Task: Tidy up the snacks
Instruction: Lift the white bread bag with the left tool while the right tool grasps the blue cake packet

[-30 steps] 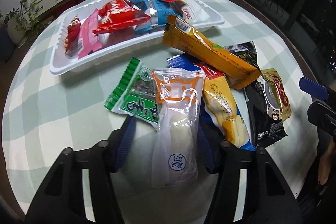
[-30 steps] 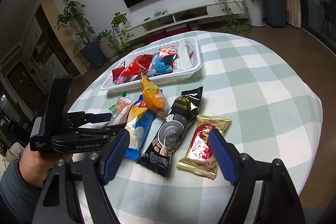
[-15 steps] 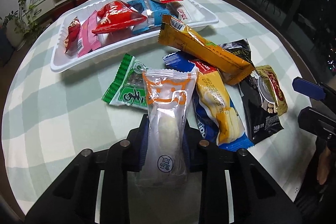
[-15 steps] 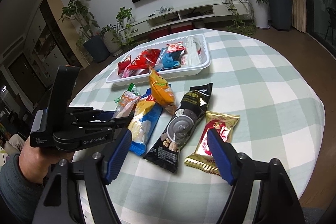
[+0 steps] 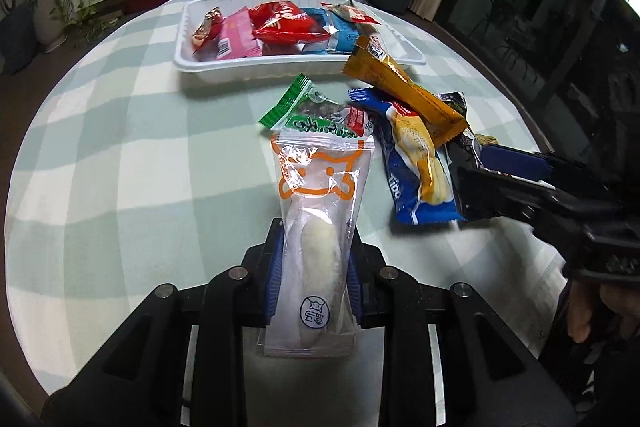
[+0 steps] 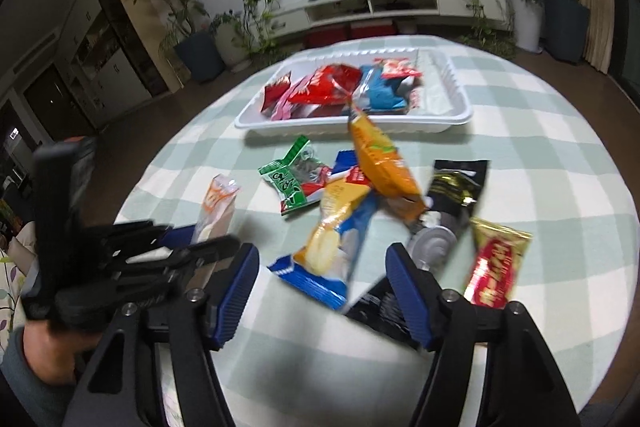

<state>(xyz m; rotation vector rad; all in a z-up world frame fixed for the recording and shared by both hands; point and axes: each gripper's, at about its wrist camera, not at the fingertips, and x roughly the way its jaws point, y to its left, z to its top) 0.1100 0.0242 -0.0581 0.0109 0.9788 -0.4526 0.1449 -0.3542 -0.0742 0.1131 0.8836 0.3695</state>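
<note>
My left gripper (image 5: 314,263) is shut on a clear snack packet with an orange cat print (image 5: 316,211) and holds it lifted off the table; the packet also shows in the right wrist view (image 6: 214,211). My right gripper (image 6: 322,275) is open and empty, low over the blue and yellow packet (image 6: 340,243). Loose on the table lie a green packet (image 5: 312,115), an orange packet (image 5: 400,87), a black packet (image 6: 452,199) and a gold and red packet (image 6: 496,267). The white tray (image 5: 280,69) at the far side holds several packets.
The round table has a green and white checked cloth (image 5: 120,155). The right gripper's body (image 5: 560,195) reaches in from the right in the left wrist view. Potted plants and a TV cabinet (image 6: 380,7) stand beyond the table.
My left gripper closed on the clear cat-print packet and lifted it back from the pile. My right gripper moved down and forward toward the blue and yellow packet.
</note>
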